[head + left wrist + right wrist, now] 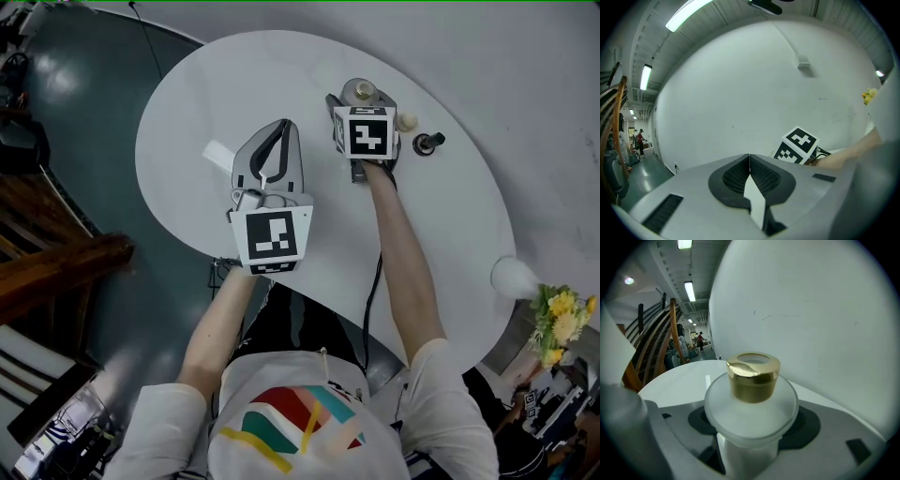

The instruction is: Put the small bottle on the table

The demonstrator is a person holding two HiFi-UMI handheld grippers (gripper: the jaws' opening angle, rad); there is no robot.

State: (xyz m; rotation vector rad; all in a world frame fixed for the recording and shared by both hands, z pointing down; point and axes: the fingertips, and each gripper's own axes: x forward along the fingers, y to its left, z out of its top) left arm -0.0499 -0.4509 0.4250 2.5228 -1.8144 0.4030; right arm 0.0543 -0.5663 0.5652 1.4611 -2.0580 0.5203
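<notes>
**Frosted small bottle (pixel 361 92) clamped in right gripper (pixel 752 425)**

Bottle w/ gold cap (pixel 753 376) is upright btwn the jaws, gripped round its body, over the table (pixel 187 112) far side; can't tell if base touches. Right forearm stretched straight fwd. The left gripper (pixel 750 164) has jaws pressed together, empty, over table centre, elbow bent.

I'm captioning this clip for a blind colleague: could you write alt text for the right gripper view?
A small frosted bottle with a gold cap sits clamped between the right tongs, filling the foreground. Behind it lie a white round table and a pale wall, with wooden stair railings at far left.
</notes>
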